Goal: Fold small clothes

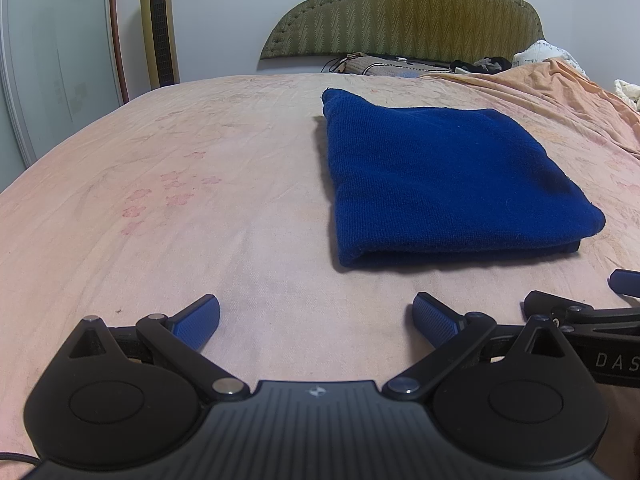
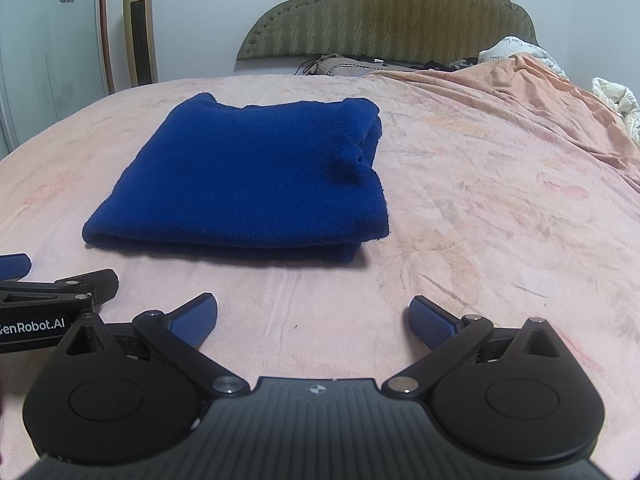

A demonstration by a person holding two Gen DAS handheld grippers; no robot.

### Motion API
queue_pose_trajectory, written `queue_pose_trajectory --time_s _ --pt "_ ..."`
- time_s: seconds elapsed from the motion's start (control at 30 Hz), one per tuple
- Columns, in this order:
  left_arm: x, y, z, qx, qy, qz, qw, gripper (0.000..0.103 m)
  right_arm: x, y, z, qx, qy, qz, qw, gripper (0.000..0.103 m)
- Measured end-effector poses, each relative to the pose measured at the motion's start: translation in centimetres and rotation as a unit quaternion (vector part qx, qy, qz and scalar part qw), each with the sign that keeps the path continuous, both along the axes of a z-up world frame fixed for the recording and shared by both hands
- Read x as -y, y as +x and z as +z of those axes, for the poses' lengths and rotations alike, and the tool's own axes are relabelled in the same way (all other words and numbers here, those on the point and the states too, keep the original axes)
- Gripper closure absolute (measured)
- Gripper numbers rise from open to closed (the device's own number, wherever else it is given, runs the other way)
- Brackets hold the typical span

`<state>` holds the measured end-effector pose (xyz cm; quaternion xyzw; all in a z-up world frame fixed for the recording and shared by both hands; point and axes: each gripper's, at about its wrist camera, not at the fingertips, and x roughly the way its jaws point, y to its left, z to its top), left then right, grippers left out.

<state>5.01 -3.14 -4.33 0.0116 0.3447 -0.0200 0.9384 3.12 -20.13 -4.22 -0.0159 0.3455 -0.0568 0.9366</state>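
Observation:
A dark blue knit garment (image 1: pixel 444 184) lies folded into a flat rectangle on the pink bedsheet (image 1: pixel 200 200). It also shows in the right wrist view (image 2: pixel 248 180), ahead and to the left. My left gripper (image 1: pixel 316 316) is open and empty, low over the sheet, short of the garment's near edge. My right gripper (image 2: pixel 314 316) is open and empty, also just short of the garment. Each gripper shows at the edge of the other's view: the right one (image 1: pixel 580 312) and the left one (image 2: pixel 52 292).
An olive padded headboard (image 1: pixel 404 12) stands at the far end. Pillows, cables and dark clothes (image 1: pixel 480 65) lie there. An orange blanket (image 2: pixel 520 92) is bunched at the right. A gold tower fan (image 1: pixel 159 24) and a wardrobe (image 1: pixel 52 52) stand at the left.

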Motion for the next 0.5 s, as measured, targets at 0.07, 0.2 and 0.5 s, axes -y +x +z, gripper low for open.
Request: queue_pose_trajectory --time_s 0.07,0.2,0.5 --pt "-0.08 0.14 0.12 -0.005 0.0 -0.004 1.0 0.0 0.01 0.01 0.1 0.001 0.001 -0.001 1.0 0.0" --pt "-0.4 0.26 0.38 -0.013 -0.003 -0.013 0.9998 0.0 0.08 -0.12 0.29 0.004 0.005 -0.006 1.0 0.0" --pt "-0.72 0.12 0.4 -0.013 -0.011 -0.011 0.9998 0.0 0.02 0.04 0.19 -0.001 -0.001 -0.004 1.0 0.0"
